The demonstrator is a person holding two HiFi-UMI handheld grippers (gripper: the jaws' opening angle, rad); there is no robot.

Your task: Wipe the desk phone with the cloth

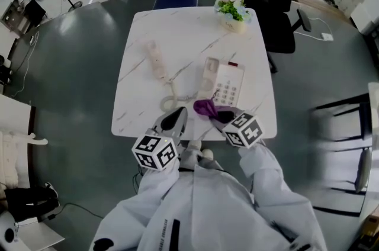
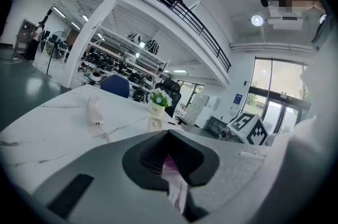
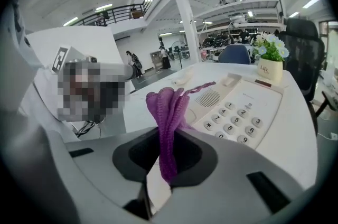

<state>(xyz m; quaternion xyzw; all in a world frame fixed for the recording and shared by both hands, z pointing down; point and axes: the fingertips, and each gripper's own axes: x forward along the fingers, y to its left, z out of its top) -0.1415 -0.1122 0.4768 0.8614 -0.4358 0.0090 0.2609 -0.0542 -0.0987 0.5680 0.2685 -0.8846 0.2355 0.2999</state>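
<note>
Fingers (image 3: pixel 158 187) of right gripper (image 3: pixel 167 171) pinch cloth (image 3: pixel 169 109) at desk phone (image 3: pixel 240 109) edge.

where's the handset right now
In the head view the handset lies off its cradle on the white table, left of the phone base and joined to it by the cord.

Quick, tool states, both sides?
Left tool: closed, nothing clearly held.
Right tool: closed on the purple knitted cloth.
</note>
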